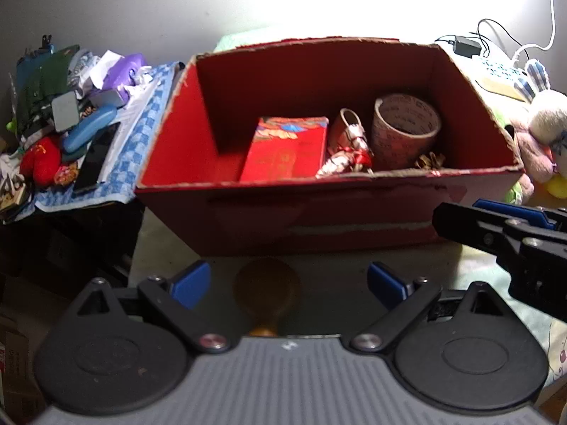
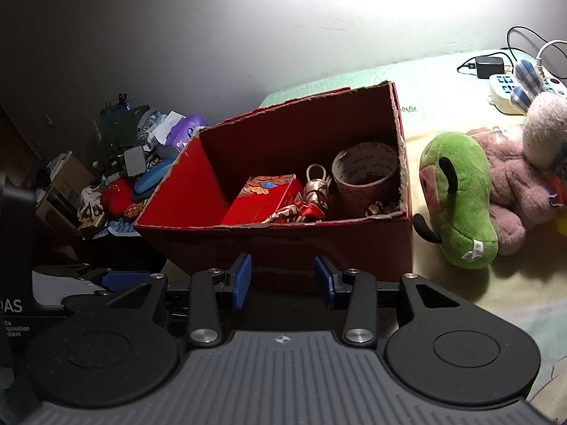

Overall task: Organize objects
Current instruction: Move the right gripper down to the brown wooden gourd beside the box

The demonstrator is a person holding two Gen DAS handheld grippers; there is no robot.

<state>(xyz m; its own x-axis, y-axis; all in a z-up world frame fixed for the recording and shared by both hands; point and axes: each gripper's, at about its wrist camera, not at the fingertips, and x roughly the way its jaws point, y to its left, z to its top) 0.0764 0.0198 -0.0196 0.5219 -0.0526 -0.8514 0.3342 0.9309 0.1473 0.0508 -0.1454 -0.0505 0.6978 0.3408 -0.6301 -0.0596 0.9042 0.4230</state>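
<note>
An open red cardboard box [image 1: 248, 212] [image 2: 354, 248] stands on the bed in front of both grippers. Inside lie a red packet [image 1: 287, 150] [image 2: 262, 200], a ribbon bundle [image 1: 351, 148] [image 2: 313, 194] and a printed paper cup [image 1: 404, 129] [image 2: 365, 177]. My left gripper [image 1: 288, 285] is open and empty, just short of the box's near wall. My right gripper [image 2: 283, 283] is open and empty, also near the front wall; it shows at the right in the left wrist view [image 1: 496, 226]. A green plush [image 2: 457, 198] and a pink plush [image 2: 514, 191] lie right of the box.
A cluttered side table [image 1: 71, 124] [image 2: 124, 177] left of the box holds a blue checked cloth, a red plush, a blue case, a black phone and tissues. A power strip [image 2: 514, 88] with cables and a charger lies at the back right. The wall is behind.
</note>
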